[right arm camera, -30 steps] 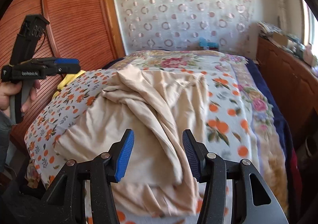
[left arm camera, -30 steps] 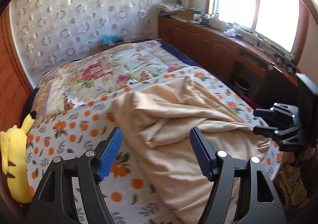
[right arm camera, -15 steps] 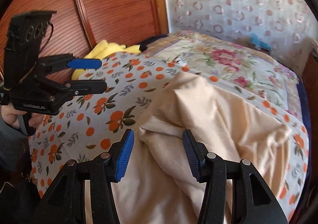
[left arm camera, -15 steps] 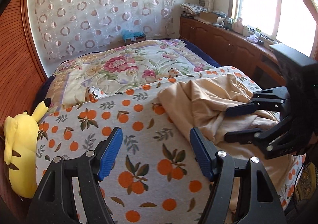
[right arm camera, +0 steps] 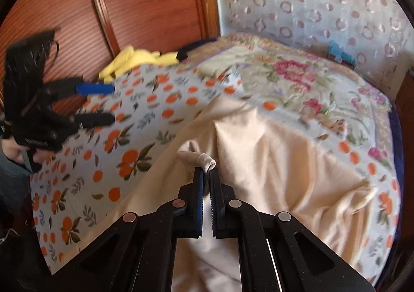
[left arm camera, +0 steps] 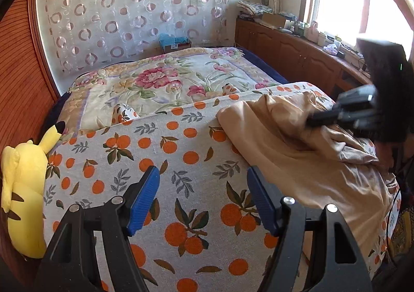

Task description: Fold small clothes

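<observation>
A crumpled beige garment (left arm camera: 292,152) lies on the orange-print sheet (left arm camera: 181,152) on the bed's near right part; it also shows in the right wrist view (right arm camera: 271,162). My right gripper (right arm camera: 205,175) is shut on a bunched fold of the garment and lifts it slightly; it appears blurred at the right of the left wrist view (left arm camera: 344,116). My left gripper (left arm camera: 203,198) is open and empty above the bare sheet, left of the garment; it shows at the left of the right wrist view (right arm camera: 103,103).
A yellow plush toy (left arm camera: 23,188) lies at the bed's left edge by a wooden wardrobe (right arm camera: 129,7). A floral quilt (left arm camera: 168,82) covers the far bed. A wooden cabinet (left arm camera: 297,56) with clutter runs under the window on the right.
My right gripper has closed on a fold of the beige garment. My left gripper has swung left, off the garment and over the bare sheet, still open.
</observation>
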The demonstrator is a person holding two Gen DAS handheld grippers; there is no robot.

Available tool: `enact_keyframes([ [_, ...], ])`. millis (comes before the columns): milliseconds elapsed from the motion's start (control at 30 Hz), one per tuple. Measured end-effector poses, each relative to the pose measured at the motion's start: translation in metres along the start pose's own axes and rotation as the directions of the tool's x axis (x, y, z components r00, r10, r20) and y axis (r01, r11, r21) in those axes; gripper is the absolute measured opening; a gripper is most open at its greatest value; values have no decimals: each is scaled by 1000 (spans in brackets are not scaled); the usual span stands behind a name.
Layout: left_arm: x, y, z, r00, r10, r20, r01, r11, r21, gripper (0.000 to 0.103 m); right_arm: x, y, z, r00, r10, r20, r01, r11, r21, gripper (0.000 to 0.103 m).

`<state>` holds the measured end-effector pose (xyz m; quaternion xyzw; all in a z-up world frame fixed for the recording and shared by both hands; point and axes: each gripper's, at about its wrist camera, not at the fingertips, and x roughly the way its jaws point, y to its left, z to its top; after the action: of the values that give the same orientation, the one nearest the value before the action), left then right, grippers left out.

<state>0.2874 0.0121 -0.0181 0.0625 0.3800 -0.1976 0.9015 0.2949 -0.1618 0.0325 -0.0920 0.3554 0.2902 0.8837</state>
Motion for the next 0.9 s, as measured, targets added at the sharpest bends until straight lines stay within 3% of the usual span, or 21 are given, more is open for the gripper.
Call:
enact_keyframes([
  [133, 9, -9, -2, 1000, -24, -17, 24, 1000, 2, 71, -38, -34, 9, 992, -99, 76, 96, 994, 41, 4],
  [300, 20, -32, -5, 997, -61, -43, 62, 998, 21, 71, -56, -100, 8, 958, -283, 46, 271, 946, 178, 4],
  [367, 22, -41, -6, 996, -72, -54, 74, 997, 32, 71, -56, -120, 3, 921, -389, 27, 375, 902, 215, 4],
  [433, 24, -51, -9, 994, -83, -64, 86, 995, 45, 71, -52, -128, 0, 894, -447, 4, 433, 868, 242, 5],
  [467, 25, -56, -11, 994, -88, -70, 91, 994, 52, 71, -51, -130, -3, 887, -461, -8, 447, 857, 258, 11],
  [500, 25, -60, -12, 993, -91, -75, 95, 994, 57, 71, -50, -130, -6, 889, -458, -7, 442, 855, 273, 13],
  [633, 24, -71, -17, 992, -93, -88, 99, 993, 63, 71, -41, -103, -14, 934, -358, 3, 346, 903, 256, 16],
  [733, 19, -77, -21, 992, -97, -85, 101, 993, 53, 71, -41, -84, -28, 959, -283, -14, 278, 930, 239, 30],
  [833, 9, -85, -30, 991, -108, -78, 112, 993, 48, 71, -57, -68, -50, 971, -241, -3, 233, 939, 254, 40],
  [900, 3, -89, -36, 991, -111, -77, 115, 992, 47, 71, -69, -57, -67, 975, -221, 0, 214, 944, 252, 40],
])
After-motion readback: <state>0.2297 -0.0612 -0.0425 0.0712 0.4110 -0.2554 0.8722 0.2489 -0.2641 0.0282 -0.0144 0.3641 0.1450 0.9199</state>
